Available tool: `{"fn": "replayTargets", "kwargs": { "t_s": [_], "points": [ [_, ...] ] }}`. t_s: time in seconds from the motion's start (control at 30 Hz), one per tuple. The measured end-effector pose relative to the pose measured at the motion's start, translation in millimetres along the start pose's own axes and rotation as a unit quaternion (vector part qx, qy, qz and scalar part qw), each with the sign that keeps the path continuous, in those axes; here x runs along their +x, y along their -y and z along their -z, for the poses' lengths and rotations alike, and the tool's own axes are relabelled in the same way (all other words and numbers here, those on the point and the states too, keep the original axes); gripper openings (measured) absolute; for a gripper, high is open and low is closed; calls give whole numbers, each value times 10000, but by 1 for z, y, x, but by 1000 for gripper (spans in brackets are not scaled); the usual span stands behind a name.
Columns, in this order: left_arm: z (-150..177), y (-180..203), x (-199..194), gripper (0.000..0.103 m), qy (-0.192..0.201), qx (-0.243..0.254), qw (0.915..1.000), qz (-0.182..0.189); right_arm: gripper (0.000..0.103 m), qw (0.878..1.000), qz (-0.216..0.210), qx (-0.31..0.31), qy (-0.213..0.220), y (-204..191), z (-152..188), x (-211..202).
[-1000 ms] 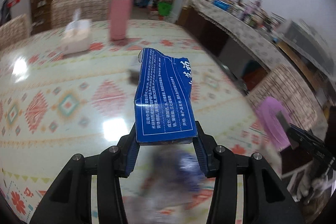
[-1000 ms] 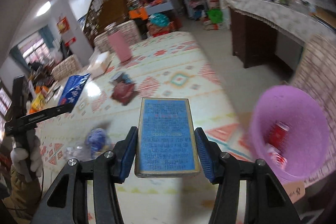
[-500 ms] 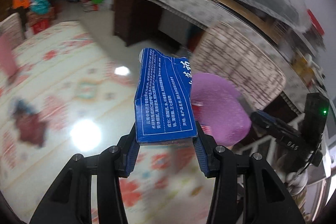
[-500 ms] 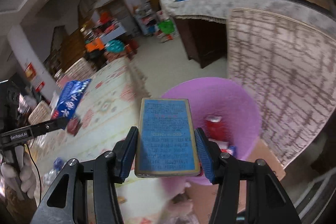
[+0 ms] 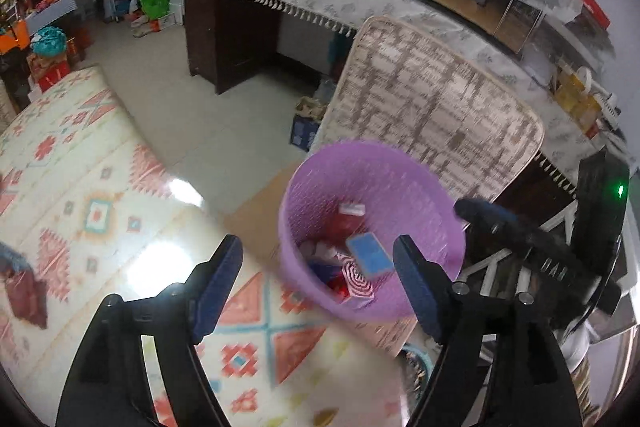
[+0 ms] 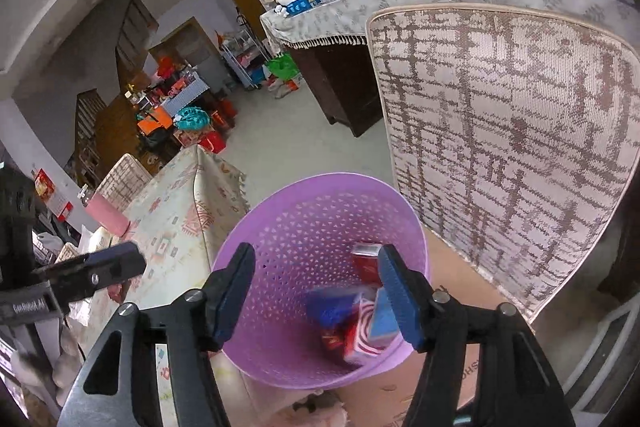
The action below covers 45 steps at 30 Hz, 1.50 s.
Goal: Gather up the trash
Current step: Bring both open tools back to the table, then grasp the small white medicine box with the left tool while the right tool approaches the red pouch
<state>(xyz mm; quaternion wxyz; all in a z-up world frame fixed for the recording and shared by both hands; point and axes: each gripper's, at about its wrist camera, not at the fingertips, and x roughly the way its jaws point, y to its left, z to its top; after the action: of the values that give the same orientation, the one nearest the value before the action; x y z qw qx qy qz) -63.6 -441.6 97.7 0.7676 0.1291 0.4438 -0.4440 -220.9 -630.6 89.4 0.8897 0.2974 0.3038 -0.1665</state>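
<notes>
A purple perforated bin (image 5: 372, 227) (image 6: 320, 267) stands beside the patterned table. Both grippers hover over it. My left gripper (image 5: 318, 281) is opening, with nothing between its fingers. My right gripper (image 6: 316, 293) is opening too, its jaws empty above the bin's mouth. Inside the bin lie a blue flat box (image 5: 368, 254) (image 6: 383, 315), a torn blue packet (image 6: 330, 303), and red and striped wrappers (image 5: 356, 281) (image 6: 366, 267). The other gripper's black body shows at the right edge of the left wrist view (image 5: 532, 251) and at the left edge of the right wrist view (image 6: 80, 277).
The table with its patterned cloth (image 5: 100, 219) lies left of the bin, a dark red wrapper (image 5: 24, 295) on it. A woven chair back (image 5: 432, 115) (image 6: 512, 131) rises right behind the bin. A pink bottle (image 6: 106, 215) stands far down the table. Cardboard (image 5: 260, 211) lies under the bin.
Both grippers swung from the table to above the bin and opened. The blue packet left the left gripper and the blue box left the right one; both now lie in the bin.
</notes>
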Motion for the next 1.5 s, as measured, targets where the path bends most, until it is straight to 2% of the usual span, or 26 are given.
{"fn": "replayTargets", "kwargs": {
  "t_s": [0.1,0.2,0.33,0.47,0.53,0.57,0.6,0.7,0.8,0.93,1.0,1.13,1.23,1.3,1.33,1.37,1.5],
  "points": [
    [17,-19,-12,76,-83,45,9998,-181,69,9998,-176,-4,-72,-8,8,3],
    [34,-45,-31,76,-28,9,9986,-536,70,9992,-344,-139,-178,-26,17,6],
    [55,-100,-65,76,52,-417,9949,-918,76,9969,-617,-360,-327,-59,29,10],
    [75,-171,-100,76,311,-1182,9834,-1343,79,9920,-935,-659,-529,-102,45,18],
    [87,-222,-119,76,437,-1770,9726,-1445,81,9881,-1140,-804,-649,-128,55,25],
    [90,-235,-123,76,481,-1906,9689,-1501,81,9860,-1236,-861,-713,-140,60,29],
    [95,-260,-131,76,554,-2103,9615,-1682,81,9842,-1311,-908,-772,-150,65,33],
    [102,-304,-133,77,531,-2369,9494,-1991,81,9776,-1563,-1027,-960,-182,82,52],
    [103,-340,-123,77,391,-2635,9437,-1961,81,9708,-1795,-1065,-1182,-213,100,78],
    [91,-356,-92,76,193,-2656,9449,-1903,81,9658,-1922,-1118,-1333,-237,117,109],
    [84,-364,-80,76,161,-2648,9482,-1750,81,9652,-1925,-1072,-1410,-241,121,121],
    [72,-375,-65,76,216,-2562,9528,-1611,81,9636,-1915,-935,-1615,-239,126,138],
    [65,-383,-54,75,125,-2514,9547,-1589,82,9634,-1995,-798,-1601,-233,124,138],
    [65,-385,-45,59,10,-2495,9571,-1472,82,9628,-2019,-772,-1619,-232,124,138],
    [66,-385,-43,45,-20,-2497,9590,-1343,82,9626,-2020,-798,-1617,-233,124,138],
    [67,-384,-44,35,73,-2508,9604,-1210,82,9629,-1997,-840,-1611,-235,125,138],
    [72,-375,-54,33,96,-2478,9585,-1409,82,9634,-1917,-1044,-1554,-242,127,136]
  ]
}}
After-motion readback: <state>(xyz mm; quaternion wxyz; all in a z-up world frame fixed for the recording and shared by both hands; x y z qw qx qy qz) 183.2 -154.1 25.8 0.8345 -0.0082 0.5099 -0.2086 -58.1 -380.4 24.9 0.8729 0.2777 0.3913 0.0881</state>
